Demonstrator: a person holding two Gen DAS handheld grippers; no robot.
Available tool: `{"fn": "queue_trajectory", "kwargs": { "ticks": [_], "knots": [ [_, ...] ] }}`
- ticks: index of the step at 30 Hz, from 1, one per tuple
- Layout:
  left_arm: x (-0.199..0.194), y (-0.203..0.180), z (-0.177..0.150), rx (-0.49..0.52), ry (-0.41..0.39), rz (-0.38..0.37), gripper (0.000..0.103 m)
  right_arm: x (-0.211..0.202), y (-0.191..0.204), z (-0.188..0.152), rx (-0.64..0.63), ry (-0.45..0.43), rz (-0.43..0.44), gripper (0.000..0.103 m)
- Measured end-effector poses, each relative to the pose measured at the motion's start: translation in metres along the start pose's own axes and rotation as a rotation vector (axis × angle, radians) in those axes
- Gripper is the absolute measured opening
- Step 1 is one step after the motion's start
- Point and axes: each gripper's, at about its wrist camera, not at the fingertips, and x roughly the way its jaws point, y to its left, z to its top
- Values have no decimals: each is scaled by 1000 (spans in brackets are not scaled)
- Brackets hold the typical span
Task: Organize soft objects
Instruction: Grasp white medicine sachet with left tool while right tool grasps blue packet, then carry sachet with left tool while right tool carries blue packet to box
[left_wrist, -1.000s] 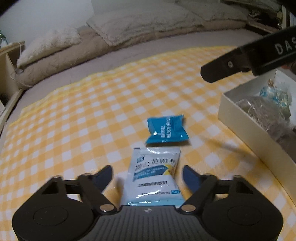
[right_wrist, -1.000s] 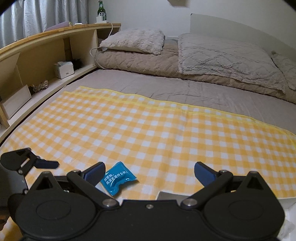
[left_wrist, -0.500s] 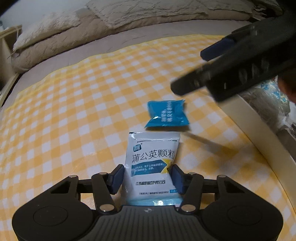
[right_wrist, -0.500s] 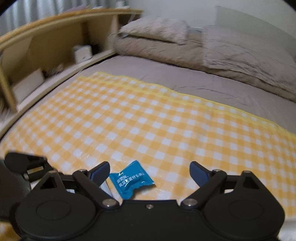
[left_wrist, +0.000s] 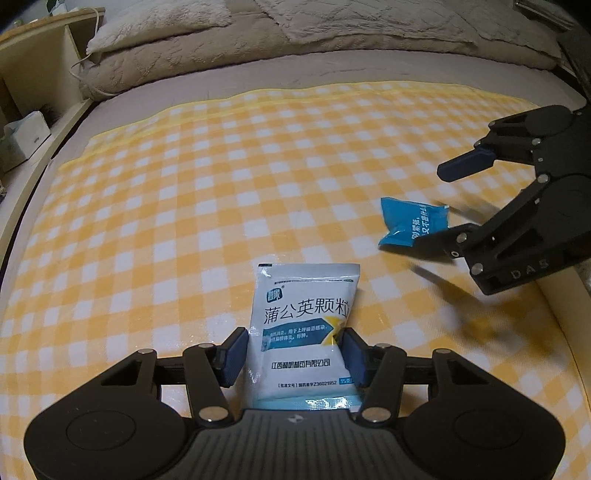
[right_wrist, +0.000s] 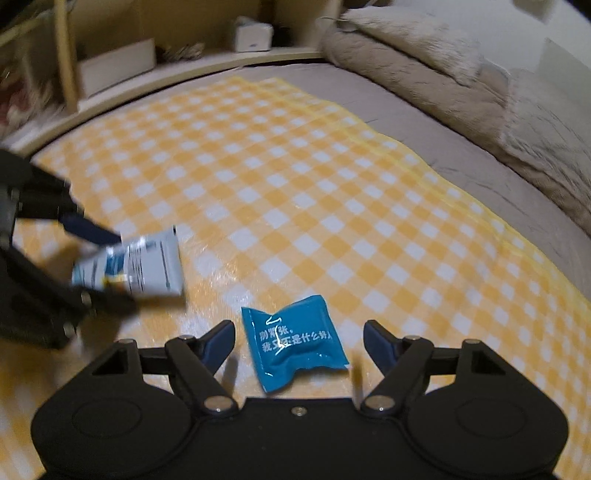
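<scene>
Yellow-and-white checked cloth covered the bed, and both packets lay on it. My left claw had its pads pressed against the two long edges of the white granule sachet at lower centre of the left wrist view; the sachet's long axis ran straight away from the claw. My right claw stood wide open with the teal packet between its fingers, touching neither, nearer the left one. The packet lay skewed to the claw's line, so I judged a straight close would catch it across its short width.
</scene>
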Motion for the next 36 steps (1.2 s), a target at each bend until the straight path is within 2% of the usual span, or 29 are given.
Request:
{"fn": "queue_trajectory", "kwargs": {
  "ticks": [7, 9, 12, 18, 26, 36],
  "knots": [
    [2, -4, 0, 21, -2, -12, 56, 13, -9, -1, -13, 26, 39, 75],
    [7, -7, 2, 23, -1, -12, 56, 18, -8, -2, -35, 41, 44, 66],
    [7, -8, 2, 22, -1, -15, 56, 23, -7, -5, -35, 41, 55, 58],
    [9, -9, 5, 1, -5, -15, 55, 20, -4, -7, -48, 31, 64, 53],
    [-14, -5, 9, -68, -47, 13, 54, 3, -1, -9, -40, 6, 44, 52],
    [-54, -12, 12, -122, -126, 26, 54, -48, -4, -8, 35, -91, 7, 52]
  ]
}}
